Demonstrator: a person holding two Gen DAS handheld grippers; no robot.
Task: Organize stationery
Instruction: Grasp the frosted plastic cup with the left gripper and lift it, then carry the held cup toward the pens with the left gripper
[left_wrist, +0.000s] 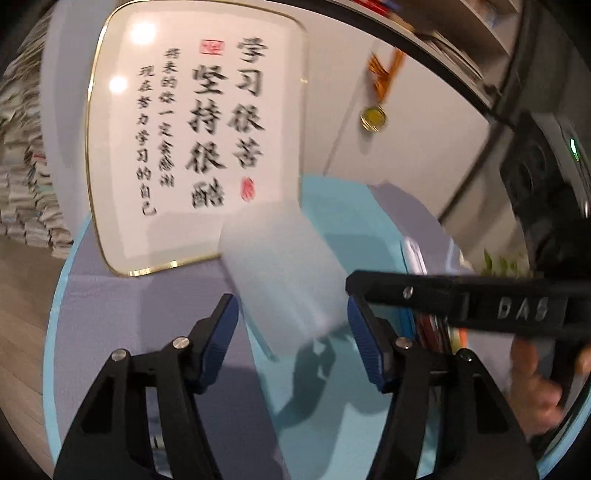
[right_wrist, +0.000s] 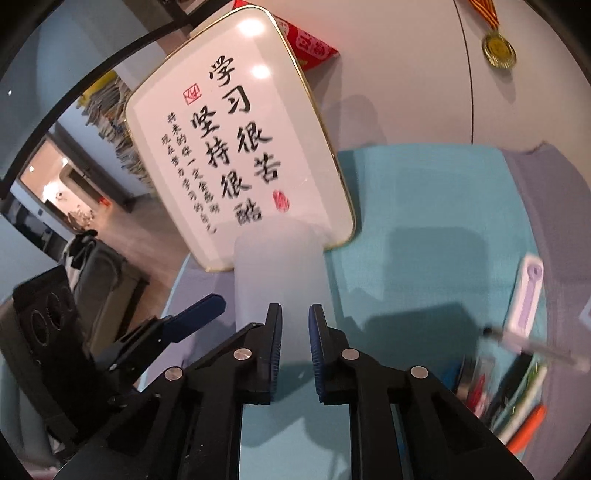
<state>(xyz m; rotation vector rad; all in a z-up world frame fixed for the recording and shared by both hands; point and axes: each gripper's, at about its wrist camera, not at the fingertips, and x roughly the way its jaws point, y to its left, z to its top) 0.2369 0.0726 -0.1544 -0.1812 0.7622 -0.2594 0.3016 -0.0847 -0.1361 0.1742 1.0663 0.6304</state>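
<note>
Your left gripper (left_wrist: 291, 332) is closed on the translucent frosted plastic box (left_wrist: 284, 273), its blue pads pressing both sides. Your right gripper (right_wrist: 295, 347) stands nearly shut, its narrow-set jaws at the box's near end; grip unclear. Right of it lie loose pens (right_wrist: 517, 391) and a lilac pencil case (right_wrist: 524, 295) on the turquoise mat (right_wrist: 424, 192).

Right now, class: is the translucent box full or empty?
Apparently empty. The translucent box shows only pale frosted walls with no dark shapes inside, while the pens lie outside it on the teal mat.
</note>
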